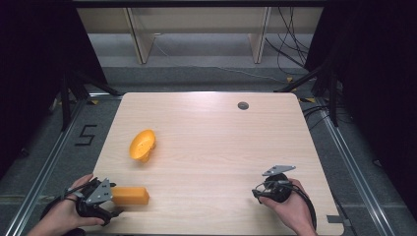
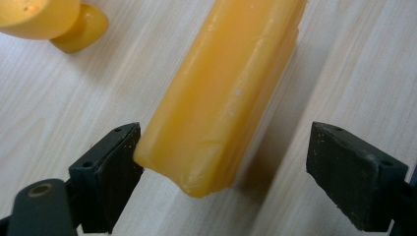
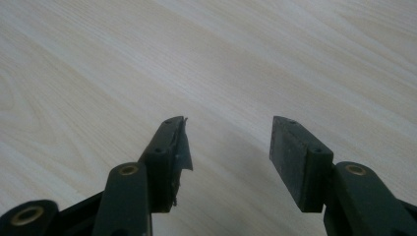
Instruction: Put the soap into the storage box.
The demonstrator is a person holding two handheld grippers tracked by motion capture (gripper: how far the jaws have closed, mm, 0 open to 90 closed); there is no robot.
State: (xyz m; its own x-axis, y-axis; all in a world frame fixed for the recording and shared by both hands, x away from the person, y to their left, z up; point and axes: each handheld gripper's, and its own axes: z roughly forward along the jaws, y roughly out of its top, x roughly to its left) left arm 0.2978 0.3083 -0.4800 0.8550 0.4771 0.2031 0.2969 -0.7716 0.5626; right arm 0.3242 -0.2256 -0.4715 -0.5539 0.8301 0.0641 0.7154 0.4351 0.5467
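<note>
A yellow-orange block (image 1: 132, 195) lies flat near the table's front left edge. My left gripper (image 1: 115, 199) is at the block's left end, held by a hand. In the left gripper view the near end of the block (image 2: 221, 98) sits between the wide jaws of that gripper (image 2: 223, 142); the left pad (image 2: 115, 157) touches its corner and the right pad (image 2: 344, 162) stands well clear. An orange cup (image 1: 142, 145) lies tipped on its side farther back, also seen as the cup (image 2: 44, 19). My right gripper (image 1: 256, 192) rests at the front right, open over bare wood (image 3: 228, 132).
The wooden table (image 1: 211, 132) has a small grey round cap (image 1: 243, 105) near its far edge. Dark stands and cables (image 1: 295, 54) flank the far corners. A "5" mark (image 1: 86, 134) is on the floor left of the table.
</note>
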